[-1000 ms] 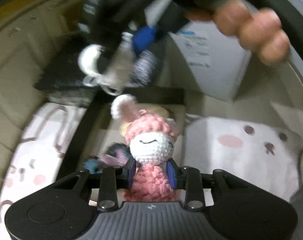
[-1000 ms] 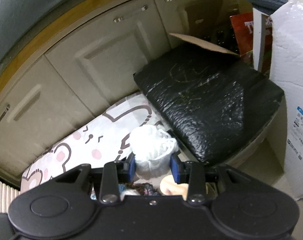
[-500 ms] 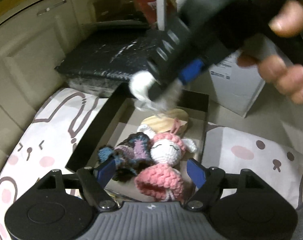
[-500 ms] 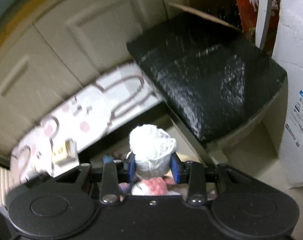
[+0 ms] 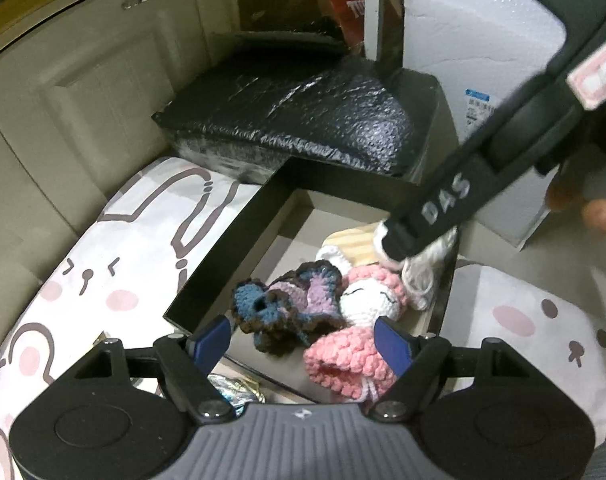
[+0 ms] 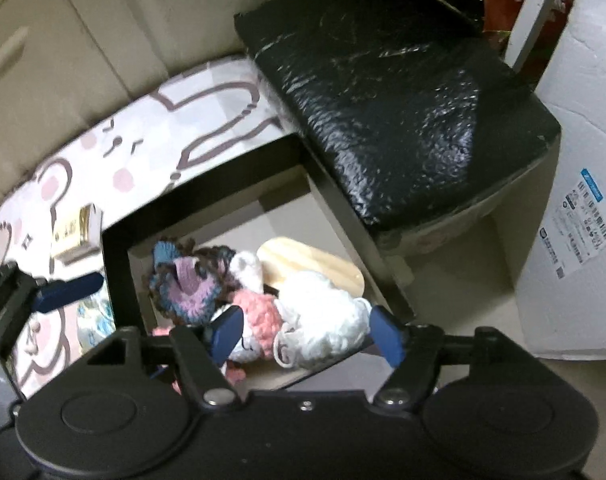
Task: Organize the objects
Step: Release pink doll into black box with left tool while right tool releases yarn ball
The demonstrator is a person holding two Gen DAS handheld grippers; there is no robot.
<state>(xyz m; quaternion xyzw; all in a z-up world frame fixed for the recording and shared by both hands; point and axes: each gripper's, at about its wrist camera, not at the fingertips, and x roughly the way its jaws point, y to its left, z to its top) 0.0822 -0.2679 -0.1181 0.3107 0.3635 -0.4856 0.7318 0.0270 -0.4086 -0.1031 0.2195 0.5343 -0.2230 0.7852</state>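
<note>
A black box (image 5: 223, 256) holds a pink crochet doll (image 5: 363, 320), a blue-purple crochet piece (image 5: 291, 304) and a wooden piece (image 5: 355, 244). My left gripper (image 5: 303, 338) is open above the box's near edge, the doll lying free between its jaws. My right gripper (image 6: 307, 330) is open over the box; a white crochet piece (image 6: 323, 320) lies between its jaws on the pink doll (image 6: 259, 316). In the left wrist view the right gripper (image 5: 415, 256) reaches down at the box's right side over the white piece (image 5: 423, 276).
The box sits on a bunny-print mat (image 5: 115, 264). A black wrapped parcel (image 5: 303, 120) lies behind it, a white carton (image 5: 483, 60) to the right, cabinet doors (image 5: 83, 80) to the left. A small tan item (image 6: 73, 232) and a foil wrapper (image 5: 231, 392) lie on the mat.
My left gripper opened and dropped the pink doll into the box, then stayed open. My right gripper moved down into the box with the white piece and opened its jaws.
</note>
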